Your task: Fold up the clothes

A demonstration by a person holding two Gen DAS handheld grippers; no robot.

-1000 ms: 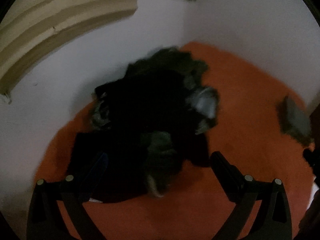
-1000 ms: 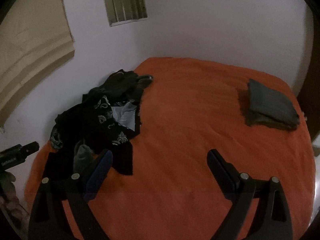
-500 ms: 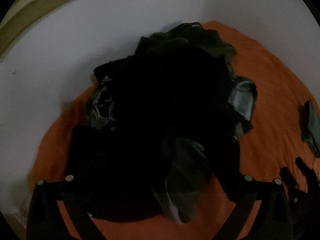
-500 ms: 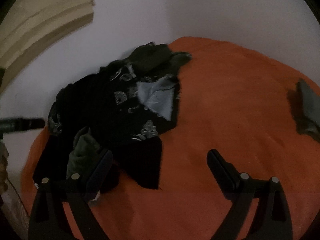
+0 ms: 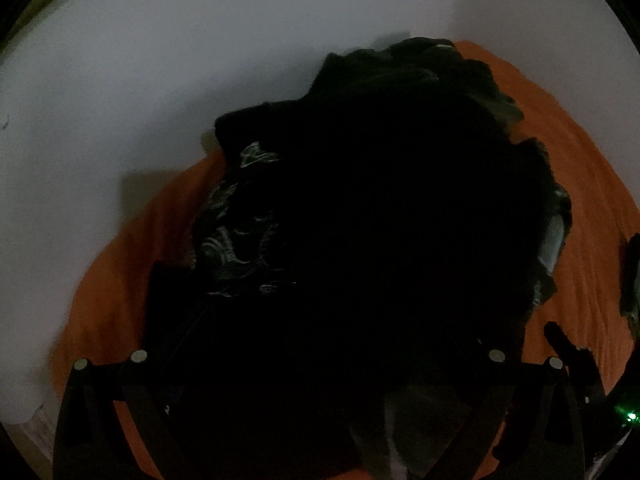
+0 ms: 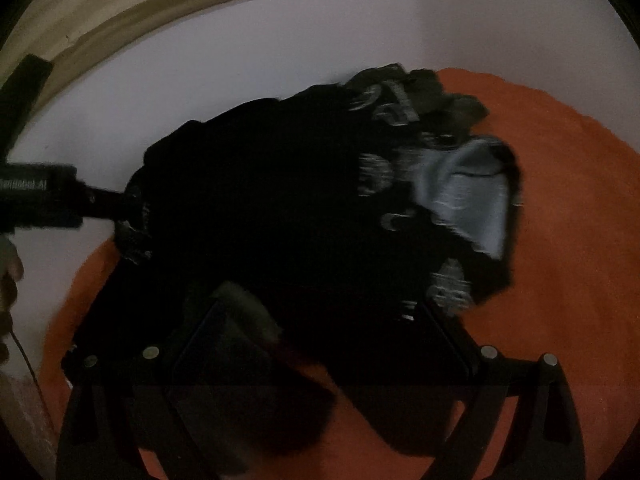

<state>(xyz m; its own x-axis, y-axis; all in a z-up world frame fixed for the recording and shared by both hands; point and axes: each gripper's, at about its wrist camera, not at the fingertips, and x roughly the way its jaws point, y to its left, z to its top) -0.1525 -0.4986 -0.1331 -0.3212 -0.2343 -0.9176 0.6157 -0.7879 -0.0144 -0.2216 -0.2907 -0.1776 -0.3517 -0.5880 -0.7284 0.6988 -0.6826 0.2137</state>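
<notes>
both jaws spread over clothes pile (image 6: 304,216) beside wall (image 6: 360,24).

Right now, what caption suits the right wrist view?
Open right gripper over a dark clothes pile on an orange bed.

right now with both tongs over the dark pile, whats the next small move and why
Probably ease the right tongs down and close on the top black garment. Both tongs look open and hold nothing, and the pile of clothes lies unsorted on the orange blanket, so one piece has to be lifted free first.
</notes>
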